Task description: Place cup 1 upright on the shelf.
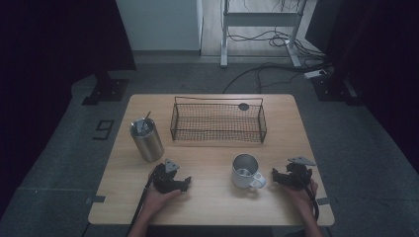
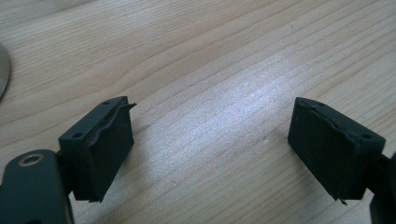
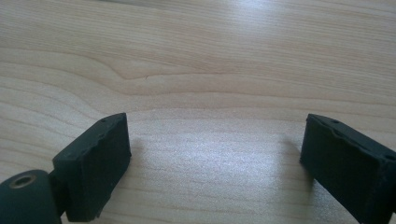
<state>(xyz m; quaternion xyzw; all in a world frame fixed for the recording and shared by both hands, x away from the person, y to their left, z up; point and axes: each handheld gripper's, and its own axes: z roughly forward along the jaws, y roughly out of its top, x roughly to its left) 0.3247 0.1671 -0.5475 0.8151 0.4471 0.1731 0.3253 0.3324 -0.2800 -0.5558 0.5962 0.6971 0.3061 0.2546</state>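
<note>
On the wooden surface (image 1: pixel 207 207), a wire basket (image 1: pixel 218 122) sits at the back, a steel tumbler (image 1: pixel 146 139) at left. The white mug (image 1: pixel 246 171) stands just beside the right tongs (image 1: pixel 277 177). Left tongs (image 1: pixel 187 181) and right tongs are spread, pinching nothing.

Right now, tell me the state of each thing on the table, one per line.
Left gripper: open, nothing between the jaws.
Right gripper: open, nothing between the jaws.
White mug: upright, handle toward the right gripper.
Steel tumbler: upright, a utensil standing in it.
Wire basket: upright on the table.
</note>
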